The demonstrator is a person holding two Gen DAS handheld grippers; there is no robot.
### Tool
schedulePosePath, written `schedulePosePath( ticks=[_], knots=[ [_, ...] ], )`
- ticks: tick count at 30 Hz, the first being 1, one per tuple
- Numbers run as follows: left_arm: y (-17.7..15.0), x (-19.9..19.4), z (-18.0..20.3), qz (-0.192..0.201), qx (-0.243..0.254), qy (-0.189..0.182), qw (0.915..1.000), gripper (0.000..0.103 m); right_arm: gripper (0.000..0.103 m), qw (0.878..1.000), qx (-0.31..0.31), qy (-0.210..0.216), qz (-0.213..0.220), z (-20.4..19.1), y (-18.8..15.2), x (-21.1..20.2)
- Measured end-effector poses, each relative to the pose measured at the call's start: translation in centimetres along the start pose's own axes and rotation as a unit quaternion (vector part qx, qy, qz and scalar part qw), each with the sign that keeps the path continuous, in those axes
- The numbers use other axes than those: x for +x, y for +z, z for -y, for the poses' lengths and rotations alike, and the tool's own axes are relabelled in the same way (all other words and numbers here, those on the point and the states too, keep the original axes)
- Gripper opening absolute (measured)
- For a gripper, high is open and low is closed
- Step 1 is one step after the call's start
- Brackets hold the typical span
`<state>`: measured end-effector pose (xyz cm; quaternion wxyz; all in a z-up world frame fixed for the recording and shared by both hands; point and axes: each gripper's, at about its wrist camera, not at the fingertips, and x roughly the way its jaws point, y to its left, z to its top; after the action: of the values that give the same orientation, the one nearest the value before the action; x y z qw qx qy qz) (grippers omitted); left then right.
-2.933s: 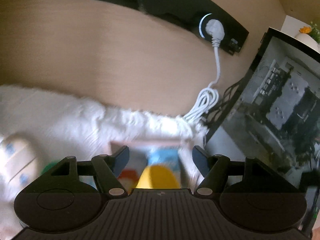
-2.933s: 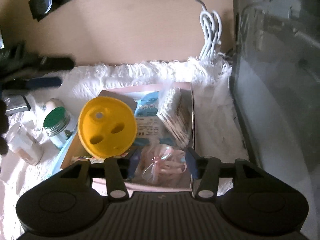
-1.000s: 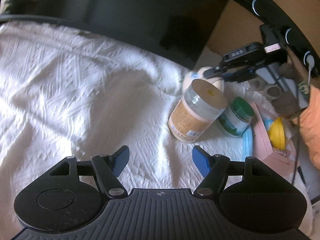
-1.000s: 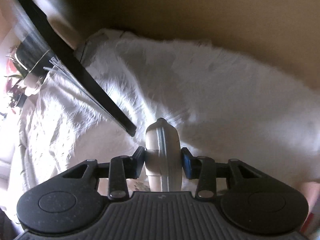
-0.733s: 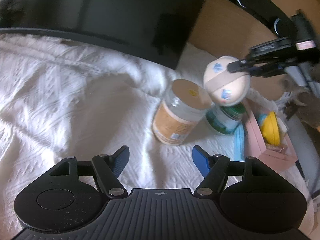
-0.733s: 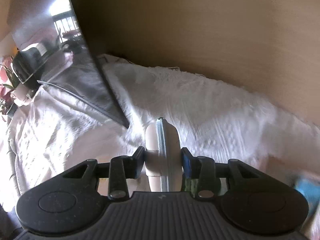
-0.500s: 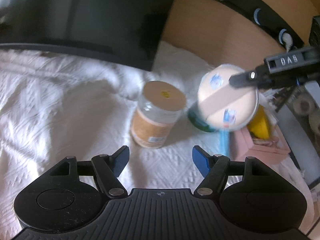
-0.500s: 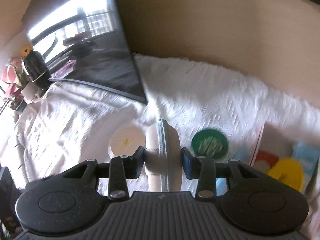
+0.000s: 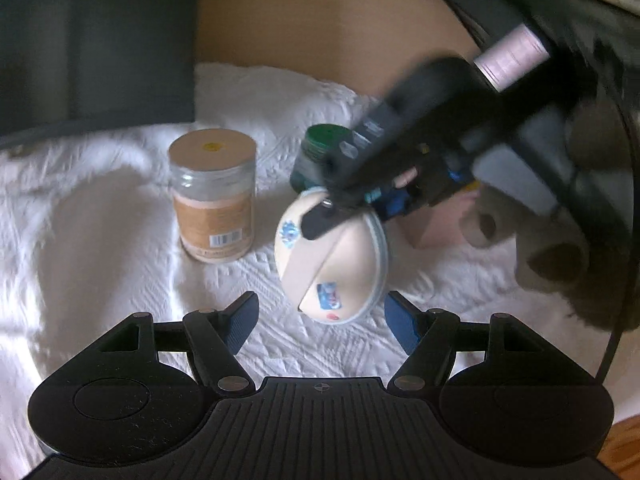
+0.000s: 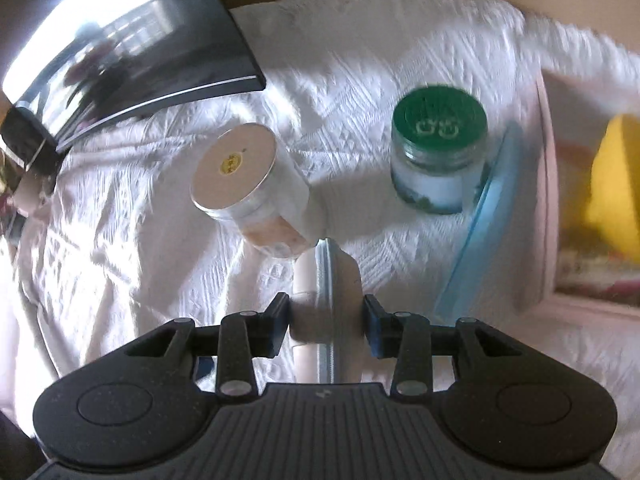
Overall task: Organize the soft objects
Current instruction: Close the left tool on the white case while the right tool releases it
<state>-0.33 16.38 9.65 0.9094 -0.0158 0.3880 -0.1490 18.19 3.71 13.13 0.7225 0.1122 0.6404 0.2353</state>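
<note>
My right gripper (image 10: 326, 314) is shut on a round cream zip pouch (image 10: 326, 280) with a pale blue zipper and holds it edge-on above the white cloth. In the left wrist view the same pouch (image 9: 332, 256) hangs from the right gripper's fingers (image 9: 320, 222), just ahead of my left gripper (image 9: 320, 316), which is open and empty. A tall jar with a tan lid (image 9: 212, 196) (image 10: 248, 196) and a small jar with a green lid (image 10: 438, 152) (image 9: 316, 152) stand on the cloth beyond.
A white textured cloth (image 10: 120, 240) covers the surface. A pink box (image 10: 560, 264) with a yellow lid (image 10: 616, 184) and a blue sheet (image 10: 476, 224) lies at the right. A dark monitor (image 10: 120, 40) stands at the left; it also shows in the left wrist view (image 9: 96, 40). Wooden wall behind.
My right gripper has carried the pouch down and toward my left gripper, from above the jars to just in front of it. The left gripper has turned right and stayed open.
</note>
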Motion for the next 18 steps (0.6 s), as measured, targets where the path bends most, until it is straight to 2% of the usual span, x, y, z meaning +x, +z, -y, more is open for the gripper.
schedulePosePath(
  ticks=[5,10,12,15,18],
  knots=[
    [-0.3,1.1,1.4,0.009,0.04,0.04,0.9984,0.075,0.042,1.0,0.004,0.009,-0.011,-0.8,0.1,-0.2],
    [-0.3,1.5,2.1,0.017,0.067,0.039,0.9968,0.078,0.043,1.0,0.012,0.021,-0.012,-0.4,-0.5,-0.7],
    [-0.2,1.9,2.6,0.018,0.076,0.035,0.9963,0.073,0.043,0.999,0.019,0.029,-0.012,-0.2,-0.7,-0.8],
    [0.1,1.9,3.5,0.03,0.085,0.018,0.9958,0.073,0.044,0.998,0.041,0.049,-0.018,0.5,-1.1,-0.9],
    [0.3,2.3,4.0,0.03,0.098,0.031,0.9942,0.073,0.045,0.998,0.039,0.051,-0.016,0.4,-1.5,-1.1]
  ],
)
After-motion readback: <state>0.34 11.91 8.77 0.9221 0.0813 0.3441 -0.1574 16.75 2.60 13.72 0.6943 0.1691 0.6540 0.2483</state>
